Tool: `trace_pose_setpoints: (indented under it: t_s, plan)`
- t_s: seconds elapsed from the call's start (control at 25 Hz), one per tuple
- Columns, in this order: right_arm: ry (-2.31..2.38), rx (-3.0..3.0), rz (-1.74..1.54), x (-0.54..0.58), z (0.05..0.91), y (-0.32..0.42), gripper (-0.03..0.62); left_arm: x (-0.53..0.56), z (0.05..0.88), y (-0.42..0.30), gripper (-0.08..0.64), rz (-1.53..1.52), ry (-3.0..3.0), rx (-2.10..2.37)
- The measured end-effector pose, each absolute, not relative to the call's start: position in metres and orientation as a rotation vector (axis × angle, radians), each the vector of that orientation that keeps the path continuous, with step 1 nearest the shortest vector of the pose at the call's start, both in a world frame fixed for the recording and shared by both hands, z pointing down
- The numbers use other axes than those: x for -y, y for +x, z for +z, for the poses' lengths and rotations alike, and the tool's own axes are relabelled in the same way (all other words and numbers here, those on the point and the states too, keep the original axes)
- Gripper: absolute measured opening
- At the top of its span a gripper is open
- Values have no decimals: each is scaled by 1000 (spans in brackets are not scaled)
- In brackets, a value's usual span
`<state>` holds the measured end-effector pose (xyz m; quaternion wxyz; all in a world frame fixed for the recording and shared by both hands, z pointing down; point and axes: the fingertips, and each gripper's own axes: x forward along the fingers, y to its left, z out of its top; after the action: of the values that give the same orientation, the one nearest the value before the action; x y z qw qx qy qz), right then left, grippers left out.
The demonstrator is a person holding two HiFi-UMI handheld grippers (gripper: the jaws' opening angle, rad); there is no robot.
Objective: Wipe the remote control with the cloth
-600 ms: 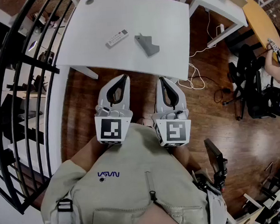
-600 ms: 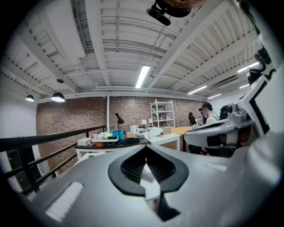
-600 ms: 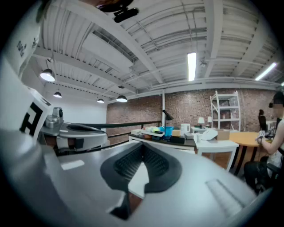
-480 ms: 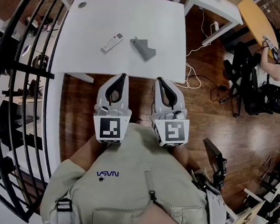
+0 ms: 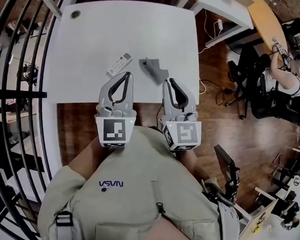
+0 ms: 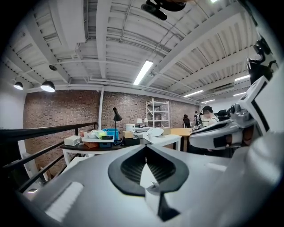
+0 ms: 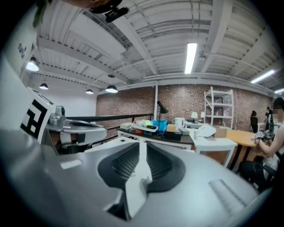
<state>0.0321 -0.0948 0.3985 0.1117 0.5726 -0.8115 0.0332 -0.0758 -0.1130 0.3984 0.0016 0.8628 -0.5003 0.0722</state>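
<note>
Upper centre of head view, remote control [image 5: 119, 64] and cloth [image 5: 154, 70] lie untouched on table [image 5: 83, 39]. Left gripper [image 5: 128, 74] jaws pressed together, empty; right gripper [image 5: 169, 81] jaws barely parted, empty. Wiping not started; cloth pickup first.

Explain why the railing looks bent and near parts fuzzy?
Head view: the wide lens bows the railing and table. Left gripper view: the left gripper is blurred, the brick wall sharper. Right gripper view: the right gripper blurs too; the lamp glares.
</note>
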Motion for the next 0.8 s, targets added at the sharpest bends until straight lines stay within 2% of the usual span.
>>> trace_pose_setpoints:
  t_s: [0.24, 0.56, 0.8]
  plan:
    - [1700, 2327, 116, 130, 400, 22, 63, 152, 396, -94, 6, 250, 2719, 1544]
    - [1561, 2352, 153, 135, 428, 45, 99, 150, 409, -70, 7, 325, 2687, 1599]
    - [1411, 2311, 241, 164, 488, 49, 141, 174, 461, -72, 116, 480, 2624, 1580]
